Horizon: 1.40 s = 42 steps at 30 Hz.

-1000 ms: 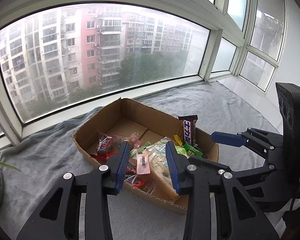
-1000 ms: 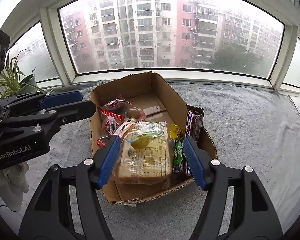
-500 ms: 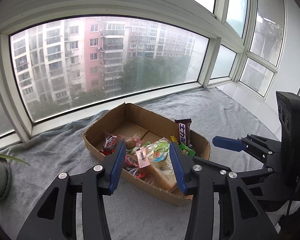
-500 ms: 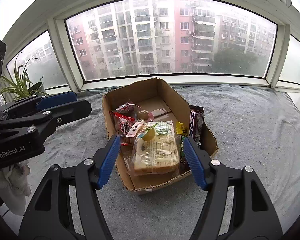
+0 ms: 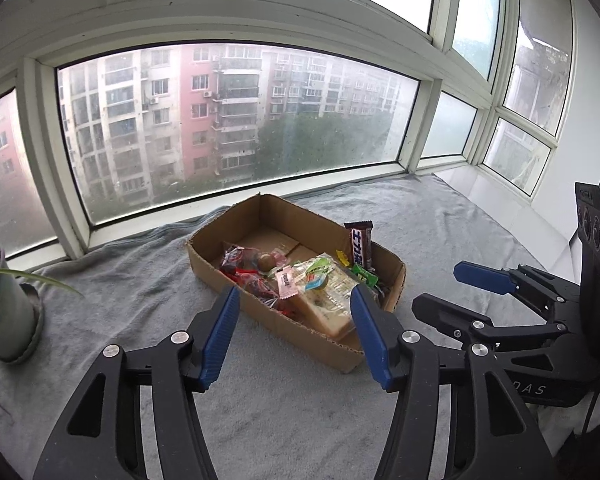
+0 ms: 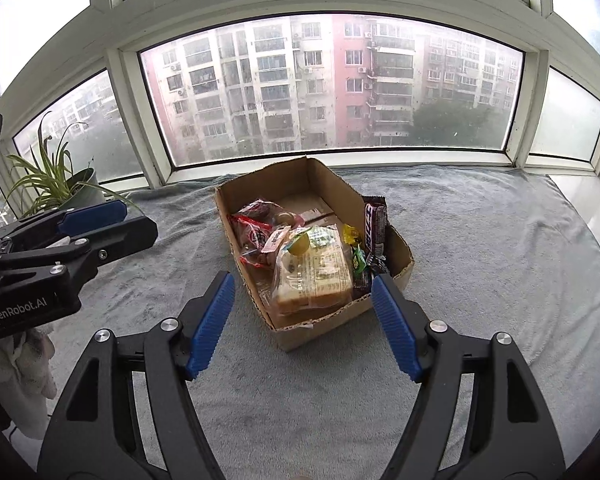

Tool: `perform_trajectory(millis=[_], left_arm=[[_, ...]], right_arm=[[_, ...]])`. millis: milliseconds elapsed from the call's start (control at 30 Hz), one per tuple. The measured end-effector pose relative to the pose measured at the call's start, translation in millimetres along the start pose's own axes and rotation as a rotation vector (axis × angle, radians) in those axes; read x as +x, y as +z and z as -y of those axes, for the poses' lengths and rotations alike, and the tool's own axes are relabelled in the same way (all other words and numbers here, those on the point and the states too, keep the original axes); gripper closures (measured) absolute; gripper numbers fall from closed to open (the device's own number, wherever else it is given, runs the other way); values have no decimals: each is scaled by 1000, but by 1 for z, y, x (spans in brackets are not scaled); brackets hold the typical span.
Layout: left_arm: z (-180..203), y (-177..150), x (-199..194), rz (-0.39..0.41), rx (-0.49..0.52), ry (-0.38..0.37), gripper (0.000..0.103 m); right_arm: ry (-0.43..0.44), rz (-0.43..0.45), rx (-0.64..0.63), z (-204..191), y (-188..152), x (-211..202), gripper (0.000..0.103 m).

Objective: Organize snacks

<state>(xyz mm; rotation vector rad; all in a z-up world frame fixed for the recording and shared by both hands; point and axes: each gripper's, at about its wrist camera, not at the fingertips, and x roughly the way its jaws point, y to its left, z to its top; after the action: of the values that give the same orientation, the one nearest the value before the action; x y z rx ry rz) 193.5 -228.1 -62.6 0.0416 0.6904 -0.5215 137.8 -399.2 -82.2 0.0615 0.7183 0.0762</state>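
Right wrist view: open brown cardboard box of snacks lies ahead of right gripper, jaws spread, empty | left gripper likewise released | box holds wrapped bread slice, dark chocolate bar, red packets.

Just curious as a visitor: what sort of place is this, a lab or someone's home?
Most likely a flat's bay-window ledge, high up: apartment blocks fill the window, a grey blanket covers the sill, and a potted plant stands near a cardboard box of snacks.
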Motion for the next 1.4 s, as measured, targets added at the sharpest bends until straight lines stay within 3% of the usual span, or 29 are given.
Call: perform_trajectory(millis=[100, 133, 200, 233, 1400], left_arm=[[0, -4, -10, -1, -13, 13, 44], [0, -5, -13, -1, -15, 22, 39], [1, -9, -20, 4, -8, 42, 37], [2, -10, -23, 7, -1, 52, 37], [13, -16, -41, 29, 22, 100, 36]], right_arm=[[2, 2, 9, -3, -4, -9, 29], [0, 2, 12, -3, -6, -11, 27], [-7, 16, 17, -5, -9, -17, 8], [-8, 24, 19, -6, -10, -20, 6], [-35, 22, -14, -15, -12, -26, 6]])
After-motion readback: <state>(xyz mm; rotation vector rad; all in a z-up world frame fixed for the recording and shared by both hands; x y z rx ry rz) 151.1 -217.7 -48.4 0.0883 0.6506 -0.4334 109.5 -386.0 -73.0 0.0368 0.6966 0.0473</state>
